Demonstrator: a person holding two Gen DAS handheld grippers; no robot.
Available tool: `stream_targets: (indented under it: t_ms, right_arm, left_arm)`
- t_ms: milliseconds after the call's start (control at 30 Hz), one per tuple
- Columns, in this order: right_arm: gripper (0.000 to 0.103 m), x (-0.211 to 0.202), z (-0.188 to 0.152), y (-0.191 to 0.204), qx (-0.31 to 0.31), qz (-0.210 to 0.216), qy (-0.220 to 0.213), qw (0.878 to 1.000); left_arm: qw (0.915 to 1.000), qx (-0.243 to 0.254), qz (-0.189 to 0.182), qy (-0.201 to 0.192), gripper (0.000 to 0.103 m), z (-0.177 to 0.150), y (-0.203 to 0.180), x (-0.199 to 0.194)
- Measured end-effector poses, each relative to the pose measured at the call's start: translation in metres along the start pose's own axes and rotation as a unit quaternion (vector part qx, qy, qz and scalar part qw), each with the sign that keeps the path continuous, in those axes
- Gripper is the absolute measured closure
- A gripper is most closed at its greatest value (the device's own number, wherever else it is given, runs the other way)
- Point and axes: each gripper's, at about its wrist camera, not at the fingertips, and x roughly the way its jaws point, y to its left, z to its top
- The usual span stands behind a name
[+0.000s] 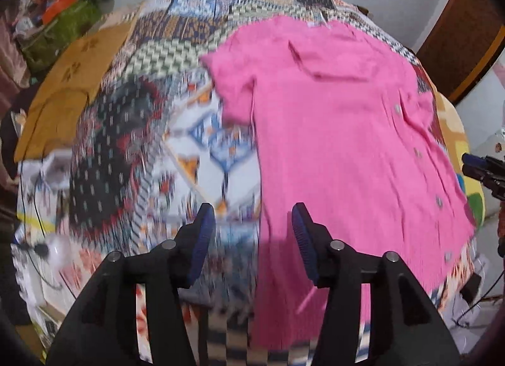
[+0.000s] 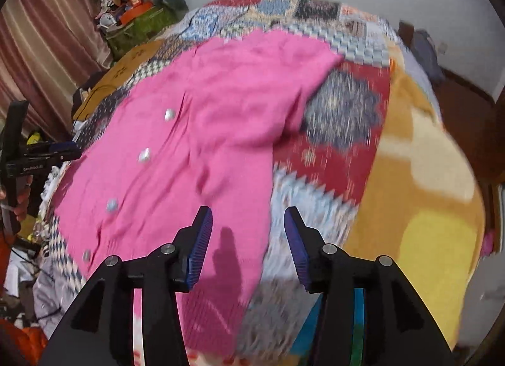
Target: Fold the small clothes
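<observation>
Shirt: pink shirt (image 1: 341,132) lies flat, buttons up, on the quilt (image 1: 176,50).
Left hand-held gripper (image 1: 254,224): jaws apart, empty, over the shirt's edge.
Right hand-held gripper (image 2: 247,224): jaws apart, empty, seemingly above the hem; view blurred.

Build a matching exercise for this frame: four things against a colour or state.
Things:
1. shirt
2. left tongs
3. shirt buttons
4. quilt

Descriptions:
A. silvery
B. pink, spread out flat
C. open, nothing between the pads
D. patchwork pattern, beneath the garment

Pairs: 1-B, 2-C, 3-A, 4-D
</observation>
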Motion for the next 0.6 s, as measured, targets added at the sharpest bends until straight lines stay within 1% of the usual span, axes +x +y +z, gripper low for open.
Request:
stream_targets:
  t_ms: [67, 167, 300, 333, 367, 400, 433, 467, 600]
  right_arm:
    - [0.059, 0.003, -0.014, 0.001, 0.010, 0.008, 0.014, 1.000]
    - [0.059, 0.006, -0.030, 0.002, 0.022, 0.015, 0.027, 0.999]
    - [0.060, 0.004, -0.038, -0.001, 0.044, 0.031, 0.019, 0.998]
    - [0.064, 0.003, -0.037, -0.001, 0.048, 0.036, 0.019, 0.998]
    - [0.075, 0.003, -0.038, 0.000, 0.048, 0.044, 0.017, 0.998]
    - [0.084, 0.002, -0.038, 0.002, 0.044, 0.050, 0.016, 0.998]
    - [0.087, 0.001, -0.038, 0.006, 0.035, 0.051, 0.016, 0.998]
    - [0.095, 0.001, -0.036, 0.010, 0.028, 0.054, 0.016, 0.998]
    - [0.096, -0.006, -0.027, 0.020, 0.005, 0.051, 0.002, 0.999]
  left_arm:
    - [0.9999, -0.006, -0.005, 0.008, 0.052, -0.013, 0.001, -0.002]
    - [0.9998, -0.013, -0.011, 0.009, 0.050, -0.028, 0.000, -0.007]
    - [0.9993, -0.027, -0.024, 0.003, 0.051, -0.040, 0.000, -0.011]
    - [0.9992, -0.030, -0.027, 0.002, 0.054, -0.041, -0.001, -0.011]
    - [0.9990, -0.032, -0.032, -0.001, 0.063, -0.043, -0.002, -0.012]
    - [0.9988, -0.032, -0.037, -0.002, 0.076, -0.044, -0.003, -0.012]
    - [0.9988, -0.031, -0.039, -0.003, 0.084, -0.044, -0.005, -0.013]
    - [0.9989, -0.027, -0.037, -0.006, 0.096, -0.043, -0.008, -0.015]
    - [0.9993, -0.004, -0.017, -0.034, 0.096, -0.037, -0.017, -0.030]
